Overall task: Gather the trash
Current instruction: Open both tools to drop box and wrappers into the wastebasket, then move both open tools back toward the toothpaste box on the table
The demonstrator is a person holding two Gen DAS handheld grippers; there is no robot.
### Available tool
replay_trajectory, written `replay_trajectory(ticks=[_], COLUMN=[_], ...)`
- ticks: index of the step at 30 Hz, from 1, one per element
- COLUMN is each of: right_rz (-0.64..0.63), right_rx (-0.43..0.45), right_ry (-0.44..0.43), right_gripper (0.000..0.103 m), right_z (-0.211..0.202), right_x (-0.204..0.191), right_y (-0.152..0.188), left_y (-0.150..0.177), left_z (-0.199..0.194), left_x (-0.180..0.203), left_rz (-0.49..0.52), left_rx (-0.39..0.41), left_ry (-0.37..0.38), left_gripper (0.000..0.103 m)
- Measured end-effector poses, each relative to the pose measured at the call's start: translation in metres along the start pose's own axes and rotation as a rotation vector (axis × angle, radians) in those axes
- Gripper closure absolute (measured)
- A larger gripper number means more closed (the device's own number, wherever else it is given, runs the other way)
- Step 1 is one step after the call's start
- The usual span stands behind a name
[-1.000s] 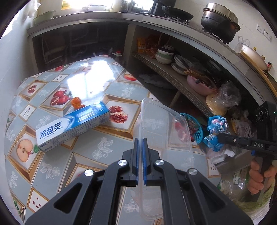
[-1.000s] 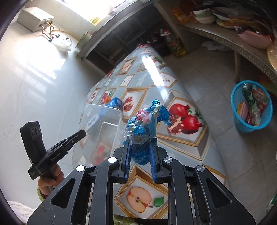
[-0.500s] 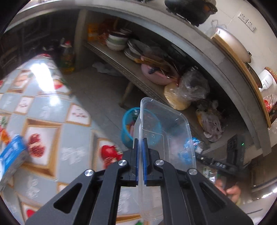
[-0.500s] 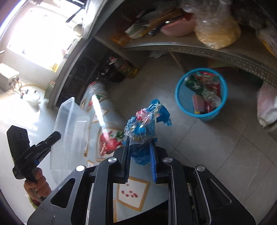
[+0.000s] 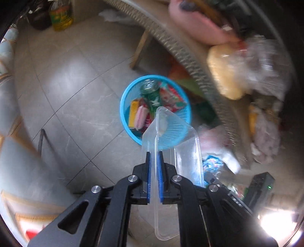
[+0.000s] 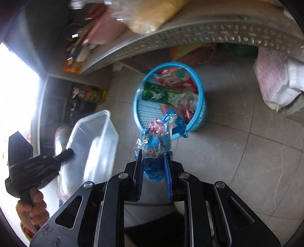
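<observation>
My left gripper [image 5: 154,153] holds a clear plastic container [image 5: 178,152] by one thin wall, tilted over the near rim of a blue trash basket [image 5: 123,98]. Its jaws are opening a little, with the wall still between the pads. The basket stands on the tile floor and has a green can, wrappers and packets in it. My right gripper [image 6: 153,152] is shut on a crumpled bundle of blue and clear wrappers [image 6: 161,133], just short of the basket [image 6: 136,106]. In the right wrist view the container [image 6: 95,142] and the left gripper [image 6: 70,152] show at the left.
A perforated metal shelf [image 6: 209,36] overhangs the basket, loaded with bags and a pink bowl [image 5: 199,24]. Sacks [image 6: 275,81] lie on the floor to the right. An oil bottle [image 5: 60,15] stands far back. The table edge [image 5: 11,133] runs along the left.
Both grippers swung away from the fruit-patterned table and down toward the floor, carrying the container and the wrappers. The blue basket now lies right below them. The left jaws have parted slightly.
</observation>
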State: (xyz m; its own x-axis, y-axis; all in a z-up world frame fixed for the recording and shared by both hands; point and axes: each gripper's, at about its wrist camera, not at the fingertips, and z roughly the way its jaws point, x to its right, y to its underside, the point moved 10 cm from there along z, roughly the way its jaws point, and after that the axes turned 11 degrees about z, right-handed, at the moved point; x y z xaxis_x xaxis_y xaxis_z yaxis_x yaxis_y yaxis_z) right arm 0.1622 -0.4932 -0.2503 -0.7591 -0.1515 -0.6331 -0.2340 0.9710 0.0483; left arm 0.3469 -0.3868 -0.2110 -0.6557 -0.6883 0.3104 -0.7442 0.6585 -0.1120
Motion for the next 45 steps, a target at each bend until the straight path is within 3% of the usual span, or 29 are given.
replay_trajectory(ticks=[4,7,8,9,10,12,17,23,30,36,41,45], right_rz=[0.022,0.019,0.016,0.014,0.008,0.025,0.025,-0.051,-0.177,-0.316,-0.418,-0.489], right_rx=[0.039,0.072,0.067,0.058,0.051,0.032,0.034,0.080,0.133,0.156,0.193,0.209], right_ry=[-0.002,0.010,0.015,0.036,0.081,0.145,0.128,0.127,0.115,0.144,0.137,0.109], right_gripper=[0.083,0.073,0.056,0.049,0.043,0.043,0.043,0.043,0.040,0.036,0.031,0.030], right_z=[0.024,0.044,0.053,0.065,0.078,0.092,0.087,0.054,0.005,-0.037,-0.078,-0.100], right_x=[-0.008,-0.015,-0.015,-0.011,-0.002,0.014,0.026,0.016,-0.003,-0.021,-0.054,-0.091], right_y=[-0.032,-0.053,-0.057,-0.062,-0.065,-0.064,-0.046,-0.024,0.017,0.058,0.078,0.093], left_y=[-0.026,-0.046,-0.052,-0.056,-0.056,-0.057,-0.050,-0.033,0.017,0.084,0.145,0.193], left_z=[0.024,0.032,0.035,0.039,0.042,0.040,0.018,-0.036,-0.118,-0.195,-0.246,-0.274], left_x=[-0.006,-0.013,-0.014,-0.017,-0.019,-0.025,-0.027,-0.020,-0.018,-0.037,-0.077,-0.127], left_rz=[-0.021,-0.062,-0.070,-0.074,-0.076,-0.083,-0.073,-0.025,0.059,0.116,0.092,-0.029], left_rx=[0.000,0.048,0.059,0.057,0.050,0.053,0.083,0.162,0.282,0.434,0.552,0.624], left_ry=[-0.043,-0.043,-0.039,-0.042,-0.053,-0.074,-0.048,-0.010,0.021,-0.027,-0.115,-0.174], left_gripper=[0.097,0.094,0.082,0.073,0.057,0.054,0.052,0.046,0.037,0.027,0.017,0.015])
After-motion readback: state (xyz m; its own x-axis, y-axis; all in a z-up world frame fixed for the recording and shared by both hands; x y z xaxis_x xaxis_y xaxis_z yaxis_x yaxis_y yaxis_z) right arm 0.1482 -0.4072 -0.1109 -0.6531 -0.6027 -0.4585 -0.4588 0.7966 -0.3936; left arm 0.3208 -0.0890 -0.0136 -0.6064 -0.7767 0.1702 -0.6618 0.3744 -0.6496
